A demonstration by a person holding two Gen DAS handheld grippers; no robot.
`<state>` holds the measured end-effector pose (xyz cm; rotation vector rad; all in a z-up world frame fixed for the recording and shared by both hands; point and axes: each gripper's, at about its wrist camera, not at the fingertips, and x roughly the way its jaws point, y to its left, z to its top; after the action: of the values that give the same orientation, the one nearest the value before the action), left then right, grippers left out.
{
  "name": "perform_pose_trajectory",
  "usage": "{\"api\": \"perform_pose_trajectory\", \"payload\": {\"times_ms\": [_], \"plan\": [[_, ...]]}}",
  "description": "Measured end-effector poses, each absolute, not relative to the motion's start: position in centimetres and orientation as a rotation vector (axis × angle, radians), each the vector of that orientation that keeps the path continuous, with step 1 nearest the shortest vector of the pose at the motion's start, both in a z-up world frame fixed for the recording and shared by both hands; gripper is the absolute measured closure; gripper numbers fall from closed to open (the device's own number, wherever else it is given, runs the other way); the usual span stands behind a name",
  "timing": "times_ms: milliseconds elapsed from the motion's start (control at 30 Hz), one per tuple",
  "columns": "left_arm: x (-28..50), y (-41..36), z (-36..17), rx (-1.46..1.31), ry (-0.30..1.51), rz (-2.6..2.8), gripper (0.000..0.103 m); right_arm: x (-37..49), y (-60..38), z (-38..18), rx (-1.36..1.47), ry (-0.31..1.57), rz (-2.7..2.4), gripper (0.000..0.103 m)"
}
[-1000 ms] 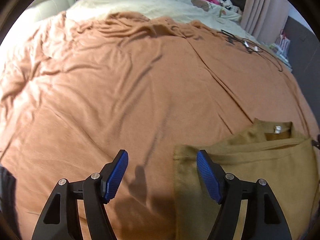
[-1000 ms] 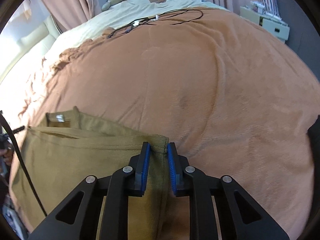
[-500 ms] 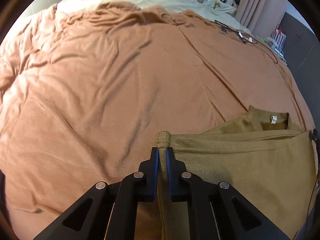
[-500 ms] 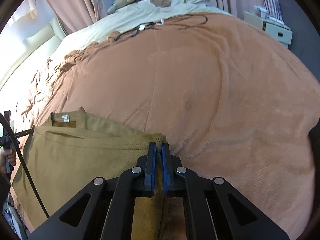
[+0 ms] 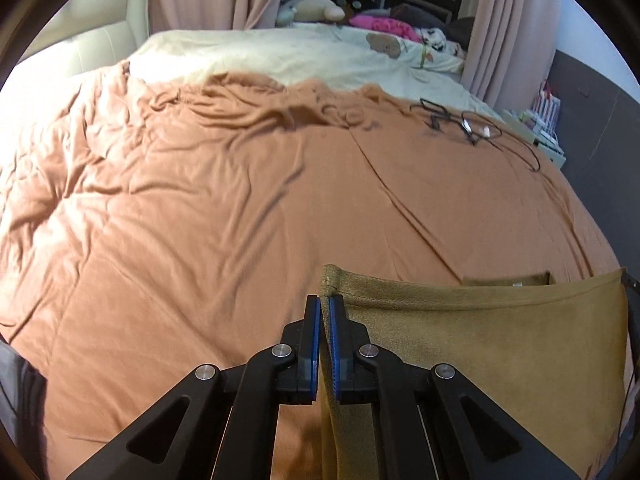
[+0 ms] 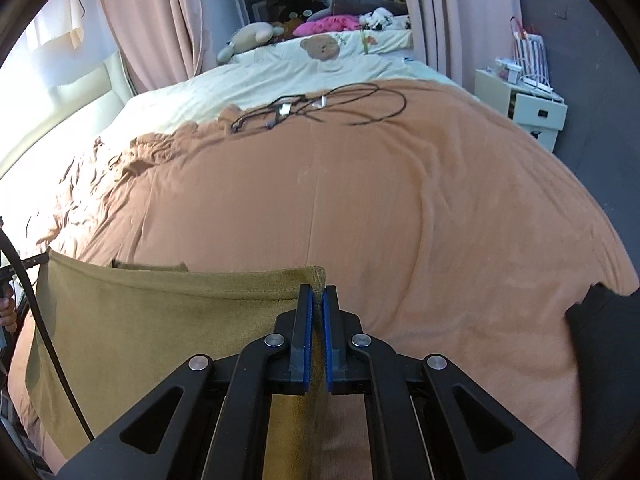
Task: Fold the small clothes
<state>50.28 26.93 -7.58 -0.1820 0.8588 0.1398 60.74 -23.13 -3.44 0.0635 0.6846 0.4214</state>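
Note:
An olive-brown garment point(image 5: 480, 344) hangs stretched between my two grippers above the orange bedspread point(image 5: 224, 216). My left gripper point(image 5: 325, 300) is shut on its left top corner. My right gripper point(image 6: 316, 290) is shut on its right top corner, and the garment point(image 6: 160, 320) spreads to the left in the right wrist view. The top hem runs taut and level between the corners. The collar part with a small label point(image 5: 508, 280) peeks up just behind the hem.
Black cables point(image 6: 316, 108) lie on the far part of the bedspread point(image 6: 400, 200). A cream blanket point(image 5: 288, 52) with soft toys point(image 5: 308, 8) is beyond. A white bedside cabinet point(image 6: 524, 108) stands at the right. Curtains hang behind.
My left gripper closed on the garment's corner. Both grippers then rose, lifting the garment's edge off the bed so it hangs between them.

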Motion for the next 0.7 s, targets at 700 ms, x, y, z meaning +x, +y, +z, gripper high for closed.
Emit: {"api": "perform_pose_trajectory", "payload": {"times_ms": [700], "plan": [[55.8, 27.3, -15.7, -0.101, 1.029, 0.275, 0.098, 68.8, -18.4, -9.6, -0.017, 0.841, 0.322, 0.102]]}}
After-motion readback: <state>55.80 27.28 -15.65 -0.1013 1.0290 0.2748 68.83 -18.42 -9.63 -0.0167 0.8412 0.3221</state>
